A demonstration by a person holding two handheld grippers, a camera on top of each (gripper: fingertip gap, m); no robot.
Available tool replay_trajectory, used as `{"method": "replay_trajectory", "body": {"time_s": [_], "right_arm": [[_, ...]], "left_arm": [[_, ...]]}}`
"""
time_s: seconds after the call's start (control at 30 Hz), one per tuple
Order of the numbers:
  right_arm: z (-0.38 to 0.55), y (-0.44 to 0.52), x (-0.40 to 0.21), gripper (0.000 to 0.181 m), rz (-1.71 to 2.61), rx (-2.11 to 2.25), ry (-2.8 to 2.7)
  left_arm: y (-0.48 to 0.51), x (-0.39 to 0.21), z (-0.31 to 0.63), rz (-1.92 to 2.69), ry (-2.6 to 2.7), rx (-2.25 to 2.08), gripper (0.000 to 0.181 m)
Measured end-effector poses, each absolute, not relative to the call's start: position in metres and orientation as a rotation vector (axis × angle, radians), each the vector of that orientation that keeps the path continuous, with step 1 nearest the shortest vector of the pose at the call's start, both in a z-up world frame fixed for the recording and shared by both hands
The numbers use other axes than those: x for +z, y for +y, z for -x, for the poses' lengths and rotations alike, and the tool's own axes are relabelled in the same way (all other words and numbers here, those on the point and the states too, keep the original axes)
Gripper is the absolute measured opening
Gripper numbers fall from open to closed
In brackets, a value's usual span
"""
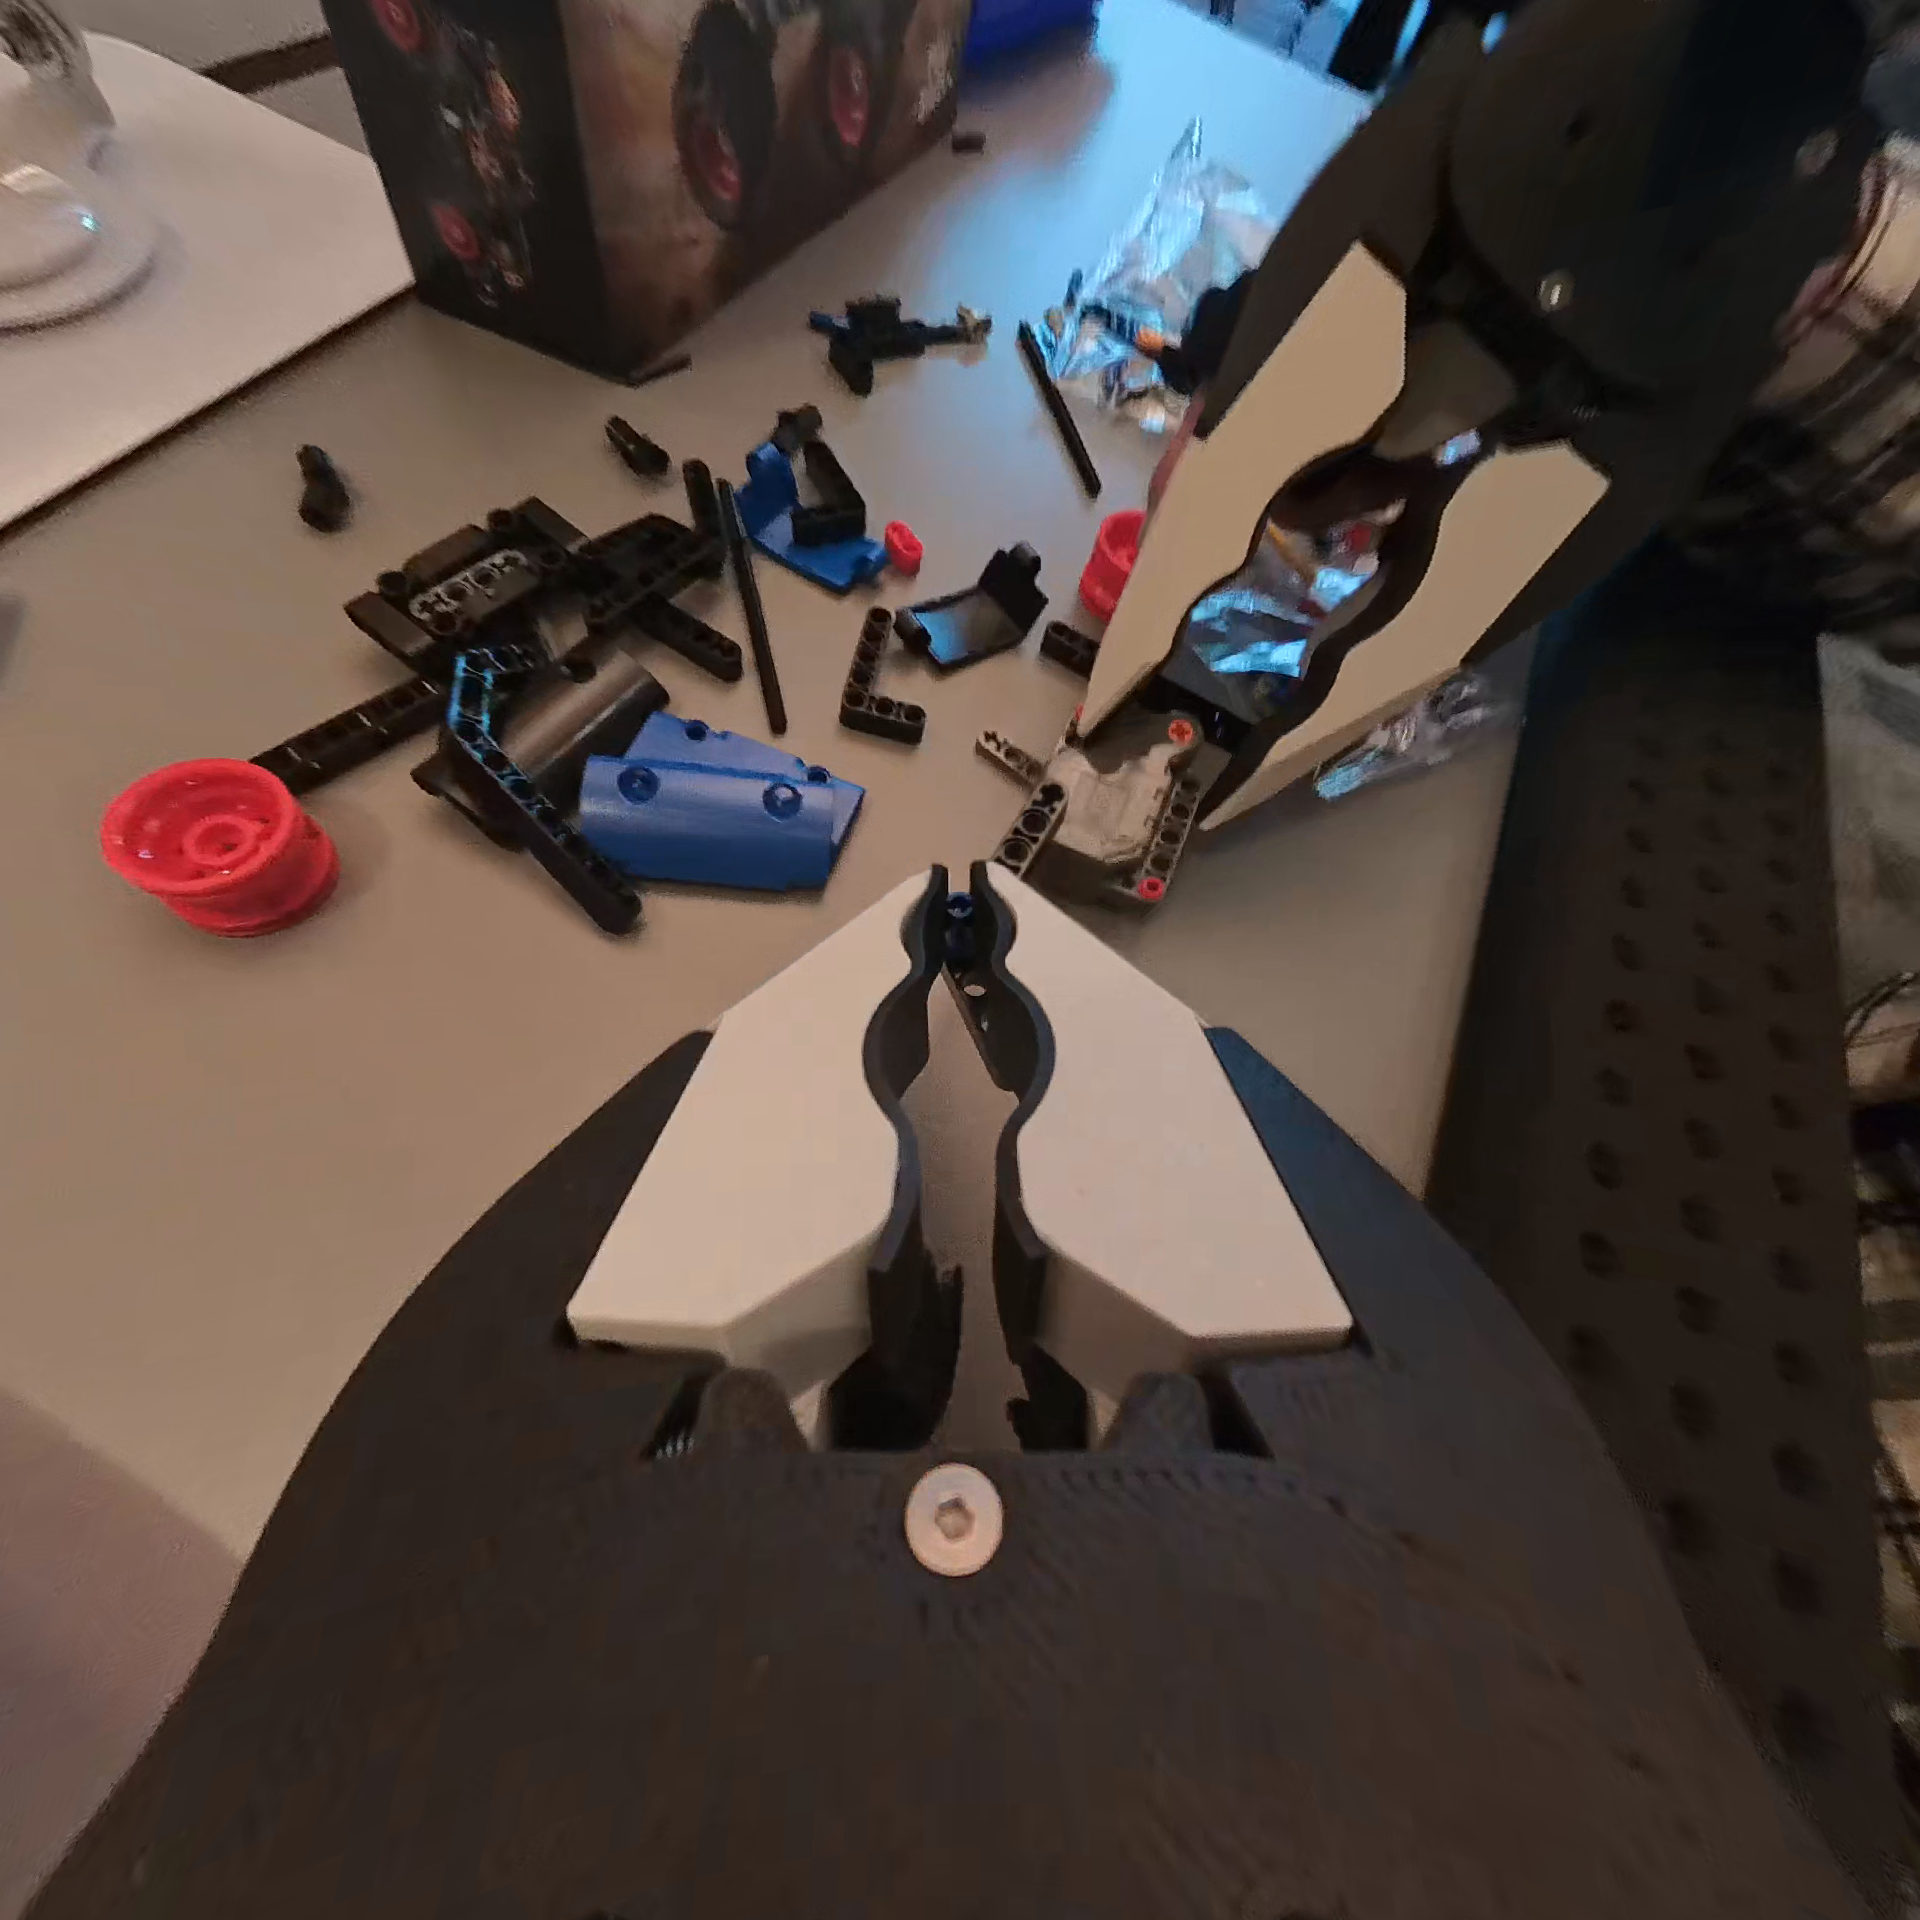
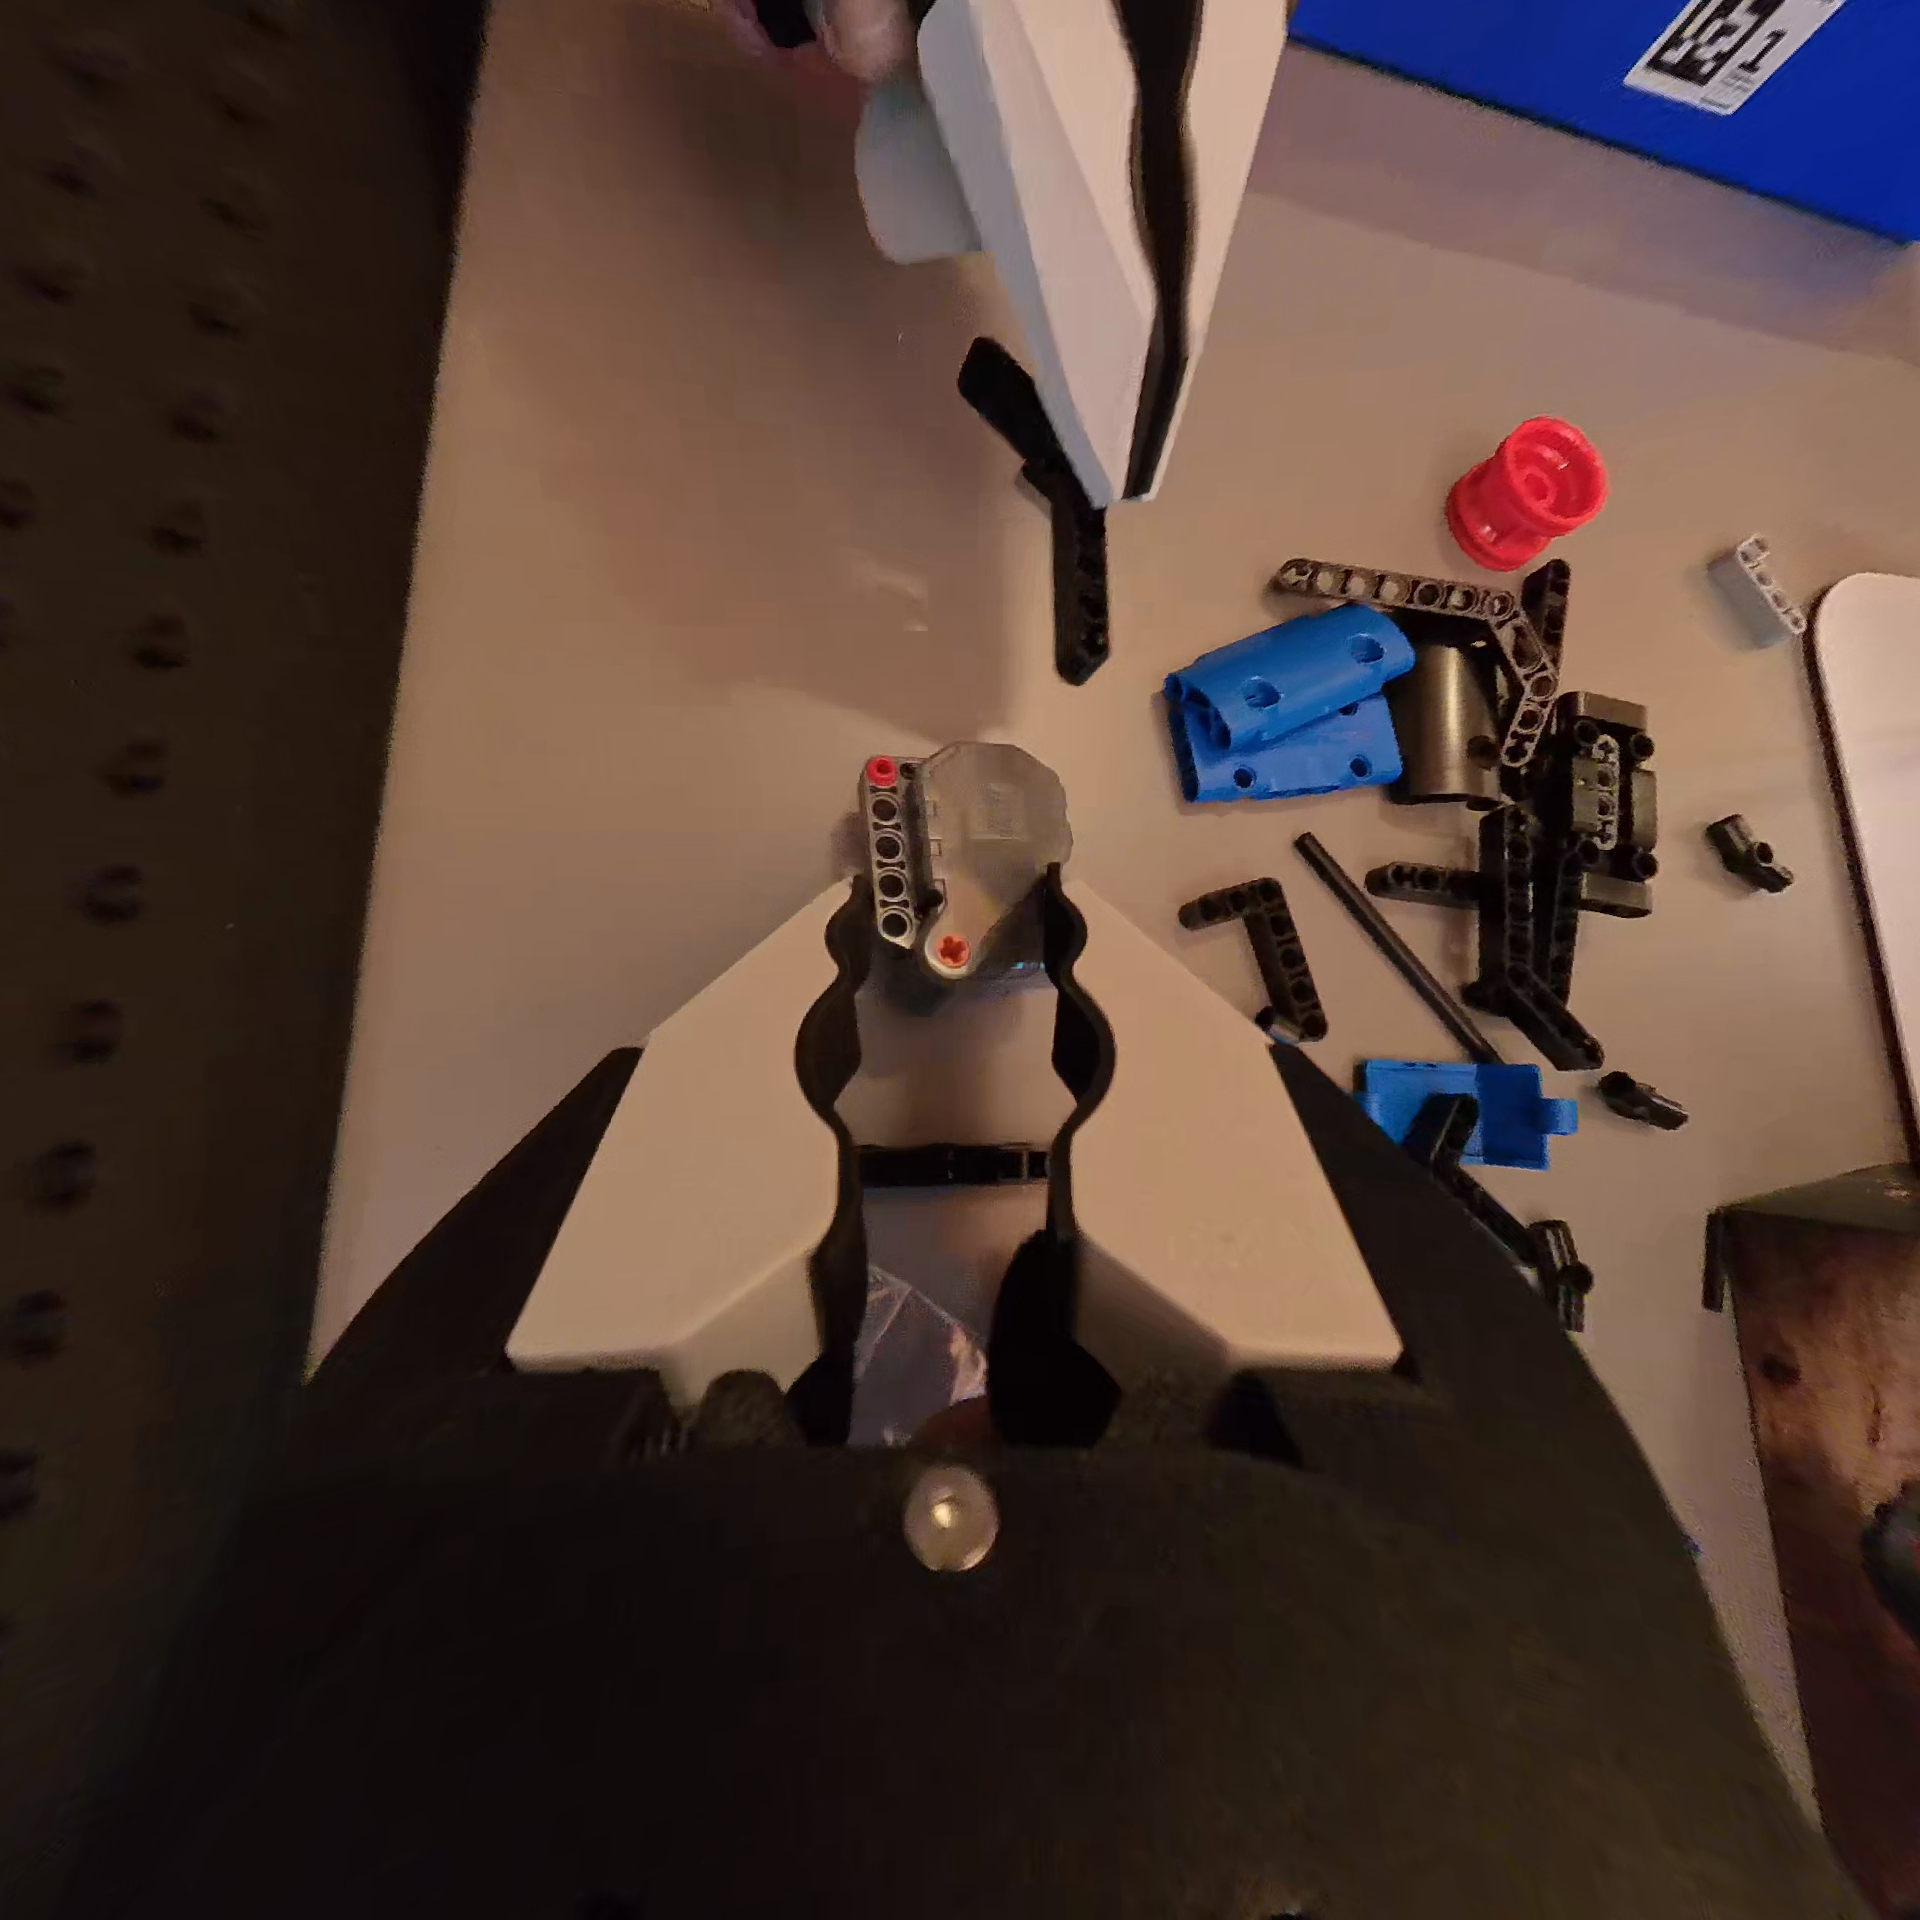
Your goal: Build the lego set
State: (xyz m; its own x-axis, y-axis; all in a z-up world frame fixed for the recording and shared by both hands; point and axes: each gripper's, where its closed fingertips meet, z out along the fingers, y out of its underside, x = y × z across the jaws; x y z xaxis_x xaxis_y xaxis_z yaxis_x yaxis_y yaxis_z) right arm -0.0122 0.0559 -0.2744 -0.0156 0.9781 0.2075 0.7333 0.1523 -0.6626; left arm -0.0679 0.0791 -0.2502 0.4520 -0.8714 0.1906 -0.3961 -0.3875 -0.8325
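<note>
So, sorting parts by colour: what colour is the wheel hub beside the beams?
Red wheel hub, clearest in the left wrist view.

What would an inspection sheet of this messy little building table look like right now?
Surface: beige table, well littered.
Job's things: grey motor block; black beam; blue panel; red wheel; loose black beams and axles.
Clutter: set box; clear bags.
Grippers: left gripper shut on the black beam; right gripper open around the motor block.
Cables: some at the far right edge, blurred.
Surroundings: dark perforated board; glass dome.
</note>
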Motion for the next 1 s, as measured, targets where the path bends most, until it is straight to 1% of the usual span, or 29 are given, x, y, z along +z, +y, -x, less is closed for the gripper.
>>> {"method": "replay_trajectory", "body": {"time_s": [0.07, 0.23, 0.33, 0.43, 0.5, 0.67, 0.8, 1.0], "right_arm": [[0.012, 0.054, -0.274, 0.031, 1.644, 0.526, -1.795], [0.010, 0.055, -0.276, 0.042, 1.658, 0.527, -1.797], [0.010, 0.056, -0.279, 0.042, 1.669, 0.511, -1.804], [0.010, 0.057, -0.284, 0.034, 1.676, 0.492, -1.814], [0.010, 0.057, -0.284, 0.033, 1.680, 0.505, -1.807], [0.009, 0.060, -0.282, 0.033, 1.677, 0.510, -1.789], [0.013, 0.060, -0.276, 0.033, 1.669, 0.556, -1.756], [0.015, 0.064, -0.265, 0.033, 1.654, 0.609, -1.697]], "left_arm": [[0.074, -0.259, 0.066, 1.986, 1.120, -0.762, 0.001], [0.063, -0.276, 0.064, 2.003, 1.207, -0.676, 0.002], [0.059, -0.284, 0.061, 2.007, 1.242, -0.645, 0.004], [0.058, -0.285, 0.061, 2.004, 1.250, -0.645, 0.013], [0.060, -0.280, 0.061, 1.987, 1.212, -0.672, 0.022], [0.060, -0.274, 0.073, 1.973, 1.229, -0.666, 0.033], [0.060, -0.265, 0.077, 1.928, 1.206, -0.693, 0.033], [0.053, -0.271, 0.079, 1.920, 1.260, -0.702, 0.031]]}}
